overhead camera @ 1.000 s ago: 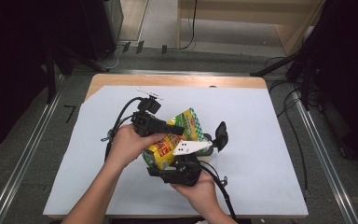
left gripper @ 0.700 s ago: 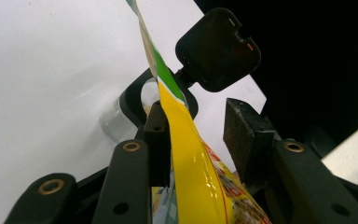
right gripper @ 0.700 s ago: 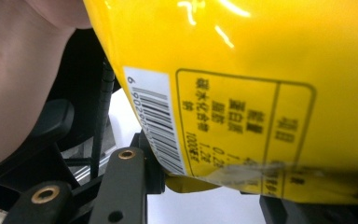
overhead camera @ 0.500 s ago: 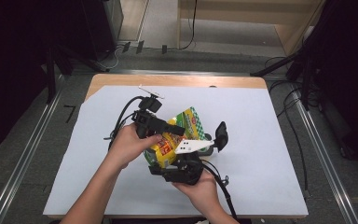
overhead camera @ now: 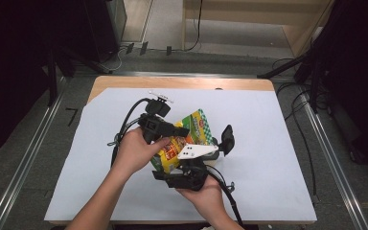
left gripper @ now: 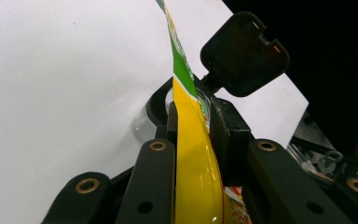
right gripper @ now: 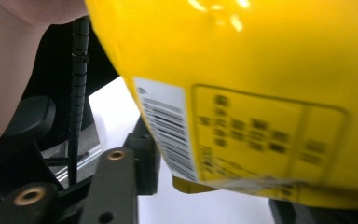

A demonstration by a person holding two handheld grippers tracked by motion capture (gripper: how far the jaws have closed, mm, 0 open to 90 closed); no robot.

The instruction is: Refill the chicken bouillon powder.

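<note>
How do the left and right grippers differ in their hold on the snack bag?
The left gripper reaches across the snack bag from the far left; the right gripper comes from the near side. The left gripper view shows the bag edge-on, pinched between both fingers; the right gripper view shows the bag's barcode back close up, grip unclear. Both are hand-held above the white table cover.

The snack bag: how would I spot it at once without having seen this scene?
Look at the white sheet covering the table, then at the two hands meeting near its front middle. Between them, lifted off the sheet, is the snack bag: glossy yellow and green with red print, the sole colourful thing among black grippers and cables.
</note>
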